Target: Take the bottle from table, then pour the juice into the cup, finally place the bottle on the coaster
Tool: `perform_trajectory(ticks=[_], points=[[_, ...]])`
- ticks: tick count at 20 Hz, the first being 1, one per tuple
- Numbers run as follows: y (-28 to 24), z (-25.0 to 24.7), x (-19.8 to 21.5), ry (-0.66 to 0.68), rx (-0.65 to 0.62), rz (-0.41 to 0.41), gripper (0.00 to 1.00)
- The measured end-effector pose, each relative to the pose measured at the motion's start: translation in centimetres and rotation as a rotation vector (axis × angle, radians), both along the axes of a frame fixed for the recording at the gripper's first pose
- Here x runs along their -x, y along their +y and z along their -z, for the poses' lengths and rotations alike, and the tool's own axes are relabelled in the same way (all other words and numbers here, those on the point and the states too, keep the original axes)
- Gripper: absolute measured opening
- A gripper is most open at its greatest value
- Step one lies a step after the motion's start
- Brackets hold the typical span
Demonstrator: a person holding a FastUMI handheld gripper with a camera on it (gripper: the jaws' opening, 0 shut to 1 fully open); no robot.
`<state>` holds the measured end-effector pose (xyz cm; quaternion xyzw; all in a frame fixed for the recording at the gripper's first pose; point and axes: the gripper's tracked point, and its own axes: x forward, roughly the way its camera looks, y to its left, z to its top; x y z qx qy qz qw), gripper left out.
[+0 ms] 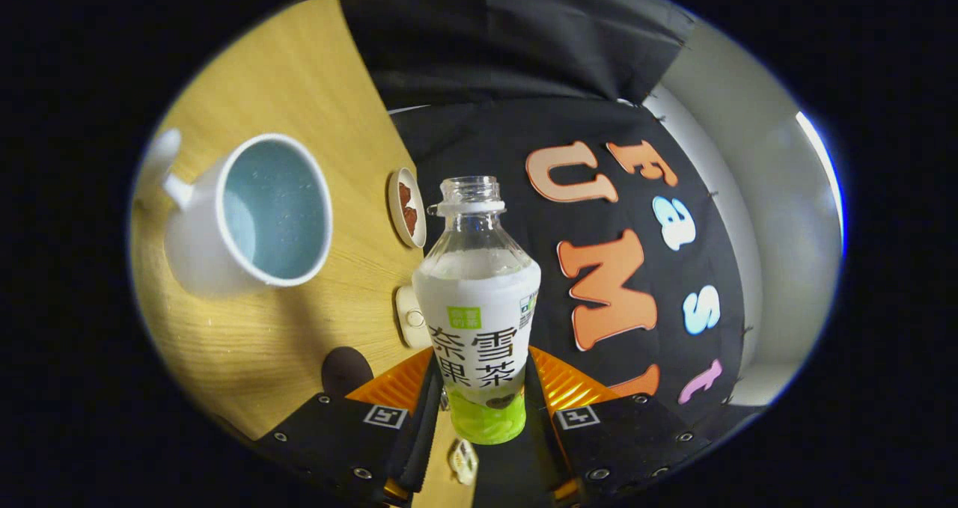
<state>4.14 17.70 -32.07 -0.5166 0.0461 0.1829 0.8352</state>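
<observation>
My gripper [483,377] is shut on the open juice bottle [479,306], both fingers pressing its lower sides. The bottle has a clear neck with no cap, a white label and a green base, and pale liquid shows up to its shoulder. The whole view is rolled, so the wooden table [299,81] stands to the left of the bottle, which lies roughly level with the tabletop. A white cup [251,212] with a pale blue inside and a handle stands on the table, left of the bottle's neck. The round coaster [407,207] with a brown middle lies between cup and bottle neck.
A small white object [410,317] sits on the table just left of the bottle's label. A dark round thing [344,369] lies by the left finger. The booth's black cloth wall [524,44] hangs behind and right of the bottle.
</observation>
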Motion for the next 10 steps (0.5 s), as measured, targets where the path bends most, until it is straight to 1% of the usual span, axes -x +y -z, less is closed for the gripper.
perform_trajectory(ticks=[4, 10], points=[[-0.4, -0.1, -1.1, 0.103, -0.281, 0.105, 0.58], [-1.2, 2.8, -2.1, 0.339, -0.705, 0.272, 0.58]])
